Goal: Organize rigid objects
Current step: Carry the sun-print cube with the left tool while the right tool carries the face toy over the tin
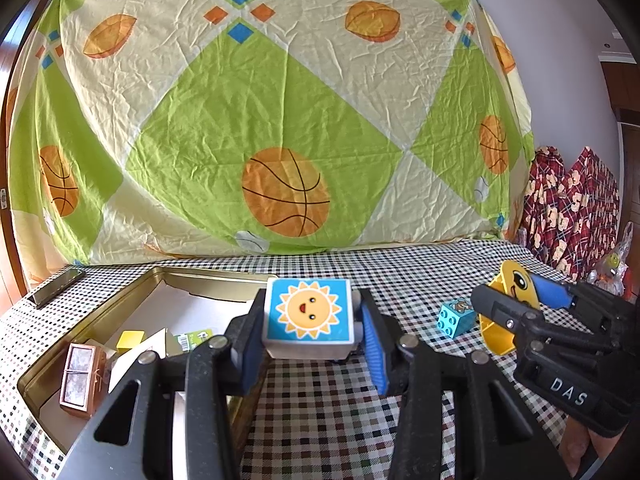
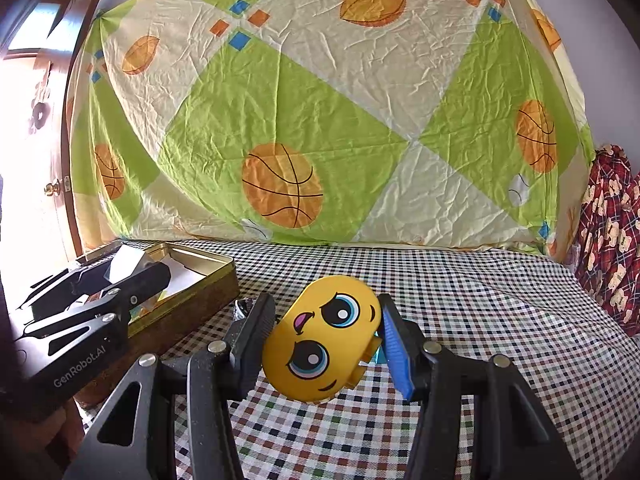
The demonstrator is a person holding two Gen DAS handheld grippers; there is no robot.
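Observation:
My left gripper [image 1: 310,320] is shut on a white block with a sun picture on a blue face [image 1: 308,314], held just right of the gold tin tray [image 1: 132,300]. In the left wrist view, my right gripper [image 1: 520,294] at the right holds a yellow piece with a cartoon face [image 1: 518,282]. In the right wrist view that yellow face piece [image 2: 320,340] sits tilted between the pads of the right gripper [image 2: 326,340], above the checked cloth. A small cyan brick [image 1: 456,318] lies on the cloth between the two grippers. The left gripper's body [image 2: 92,320] shows beside the tray [image 2: 192,288].
The tray holds a copper-framed box [image 1: 80,380], a yellow cube [image 1: 130,340], white cards and a green-labelled packet. A dark flat bar [image 1: 58,286] lies at the table's far left. A sports-print sheet [image 1: 280,120] hangs behind; red patterned fabric [image 1: 568,204] stands at the right.

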